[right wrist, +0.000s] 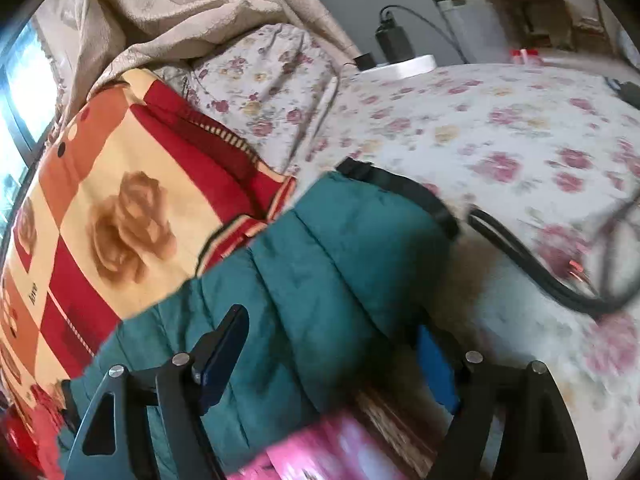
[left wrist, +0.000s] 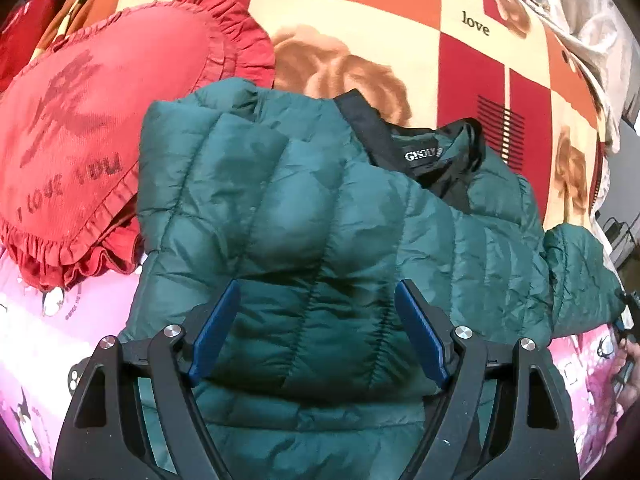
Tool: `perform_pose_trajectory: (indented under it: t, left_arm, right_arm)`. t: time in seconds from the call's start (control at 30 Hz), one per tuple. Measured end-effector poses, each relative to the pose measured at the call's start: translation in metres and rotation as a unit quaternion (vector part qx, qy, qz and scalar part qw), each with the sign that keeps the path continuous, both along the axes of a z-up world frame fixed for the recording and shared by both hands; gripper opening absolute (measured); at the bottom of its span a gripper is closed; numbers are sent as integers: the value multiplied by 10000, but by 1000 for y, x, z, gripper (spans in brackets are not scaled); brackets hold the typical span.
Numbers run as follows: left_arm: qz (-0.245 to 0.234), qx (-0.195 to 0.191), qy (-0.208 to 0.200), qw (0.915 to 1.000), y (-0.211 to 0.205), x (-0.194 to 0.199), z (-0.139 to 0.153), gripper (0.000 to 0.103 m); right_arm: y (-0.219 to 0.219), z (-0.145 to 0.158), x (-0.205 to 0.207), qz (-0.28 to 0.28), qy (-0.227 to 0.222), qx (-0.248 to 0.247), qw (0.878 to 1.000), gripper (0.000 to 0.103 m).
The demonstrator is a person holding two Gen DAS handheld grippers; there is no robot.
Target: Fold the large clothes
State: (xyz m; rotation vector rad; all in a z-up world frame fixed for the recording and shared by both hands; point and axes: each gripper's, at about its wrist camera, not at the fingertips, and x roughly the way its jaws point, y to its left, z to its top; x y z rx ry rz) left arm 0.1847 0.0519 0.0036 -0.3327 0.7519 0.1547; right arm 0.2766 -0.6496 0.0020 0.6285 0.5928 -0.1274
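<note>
We take the jacket (left wrist: 320, 220) as our landmark: a green quilted one, lying on the bed over the rose blanket (left wrist: 360, 20) and the pink sheet (left wrist: 60, 340), its black collar (left wrist: 424, 152) at the far end and its body running back toward us, so its long axis lies roughly along the line the left gripper (left wrist: 318, 332) points. That gripper hangs over the near half of the jacket with its blue pads wide apart and nothing pinched between them; whether the pads graze the fabric we cannot tell. A folded-in panel already lies across the jacket's left side, next to the red pillow (left wrist: 80, 140). The sleeve (right wrist: 340, 248) trails off the jacket's right side, and we judge the next fold turns on it: the right gripper (right wrist: 332, 360) is the nearer one, its jaws spread on either side of the sleeve, and we see no pinch on the cloth, though blur hides the far pad. The left view alone shows the collar and the whole body; the right view alone shows the cuff (right wrist: 404, 192) and, beyond it, the floral sheet (right wrist: 500, 140) with a black cable (right wrist: 540, 280).
</note>
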Motion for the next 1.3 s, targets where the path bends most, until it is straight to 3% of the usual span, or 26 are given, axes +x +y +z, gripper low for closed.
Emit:
perform_pose_trajectory:
  t: [0.13, 0.2, 0.23, 0.27, 0.3, 0.4, 0.57, 0.77, 0.9, 1.03, 1.13, 1.3]
  left_arm:
    - [17, -28, 73, 10000, 2, 2, -4, 80]
    - [40, -4, 98, 9999, 3, 4, -6, 80]
    - [44, -15, 124, 9999, 4, 4, -7, 80]
    - [50, -20, 148, 9999, 4, 5, -8, 80]
    - [50, -21, 187, 9998, 5, 6, -9, 80]
    - [1, -91, 274, 9996, 6, 8, -13, 80]
    - [25, -60, 211, 9998, 4, 5, -9, 80]
    - [63, 44, 12, 10000, 4, -10, 8, 80]
    - [147, 370, 17, 9992, 2, -13, 13, 80]
    - [143, 147, 223, 9995, 9, -4, 4, 80]
    - [123, 23, 307, 9994, 11, 2, -1, 80]
    - [67, -56, 491, 9988, 11, 10, -12, 80]
  right_arm:
    - [-2, 2, 16, -231, -72, -19, 9997, 76]
    - [-5, 1, 20, -407, -3, 8, 9992, 57]
    - [-6, -1, 22, -506, 131, -15, 9986, 37]
    - [-5, -1, 18, -544, 209, -19, 9983, 25]
    - [-3, 1, 15, -522, 264, -93, 9982, 21]
    - [27, 28, -4, -470, -60, -946, 9944, 19]
    - [109, 49, -22, 298, -438, -970, 9939, 16]
    - [230, 25, -20, 1204, -313, -748, 9894, 16]
    - [306, 3, -22, 1711, -240, -656, 9828, 16]
    - [368, -3, -33, 2381, -433, -903, 9661, 16]
    - [407, -9, -32, 3168, -361, -682, 9454, 16]
    - [475, -23, -38, 4378, -58, -926, 8943, 17]
